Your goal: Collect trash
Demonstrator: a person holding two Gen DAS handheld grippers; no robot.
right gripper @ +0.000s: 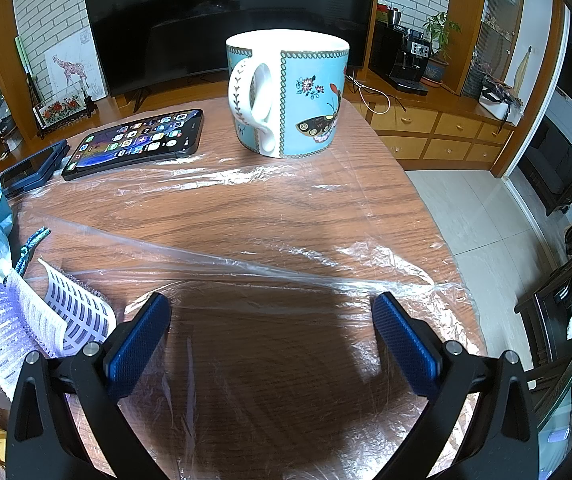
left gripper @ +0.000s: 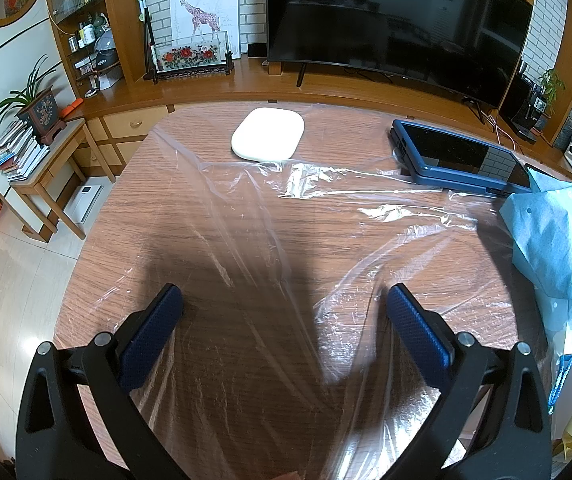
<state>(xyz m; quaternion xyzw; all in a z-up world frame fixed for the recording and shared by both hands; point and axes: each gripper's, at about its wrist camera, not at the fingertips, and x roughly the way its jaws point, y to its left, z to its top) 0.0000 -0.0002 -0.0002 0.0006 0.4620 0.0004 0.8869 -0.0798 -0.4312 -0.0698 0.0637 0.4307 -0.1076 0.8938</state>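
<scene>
left hand-held gripper (left gripper: 284, 300): jaws spread, empty | right hand-held gripper (right gripper: 272, 306): same

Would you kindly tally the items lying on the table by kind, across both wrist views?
Electronic devices: 2, the blue-cased tablet and the phone.
Mugs: 1, the butterfly mug.
White pads: 1, white pad.
Plastic sheets: 1, clear plastic sheet.
Blue paper bags: 1, bag.
Total: 6.
</scene>
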